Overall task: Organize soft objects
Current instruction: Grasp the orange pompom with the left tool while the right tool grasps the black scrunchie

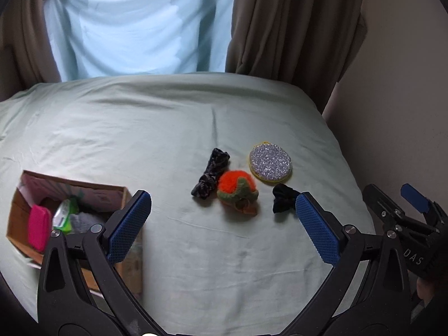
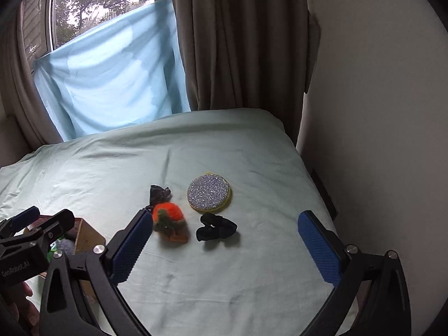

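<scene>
A pale green bedsheet [image 1: 196, 266] covers a bed, with four soft objects grouped near its far right side. Furthest back lies a round, flat scrubbing pad [image 1: 270, 162] with a glittery silver face and a yellow rim. Just left of it is a long black scrunchie [image 1: 210, 177], shiny and crumpled, stretched out lengthwise. Touching that scrunchie's near end is a fuzzy orange knitted toy [image 1: 237, 191] with an olive-green and brown trim curling around its front. A second, smaller black scrunchie [image 1: 283, 197] of duller fabric sits bunched in front of the pad, apart from the toy.

On the left of the bed stands an open cardboard box [image 1: 123, 196]. Inside it are a bright pink rectangular sponge [image 1: 39, 231] standing on edge, a green-and-white packet [image 1: 65, 214], and something grey and soft that cannot be made out clearly.

The left gripper [image 1: 224, 224] hangs above the sheet with its blue textured pads spread wide and nothing between them; its left finger overlaps the box in view. The right gripper [image 2: 224, 247] is likewise spread wide and holds nothing, its fingers framing the toy and the small scrunchie from the near side.

Behind the bed hang brown curtains [image 2: 238, 42] and a light blue cloth [image 2: 112, 84] over a window.
</scene>
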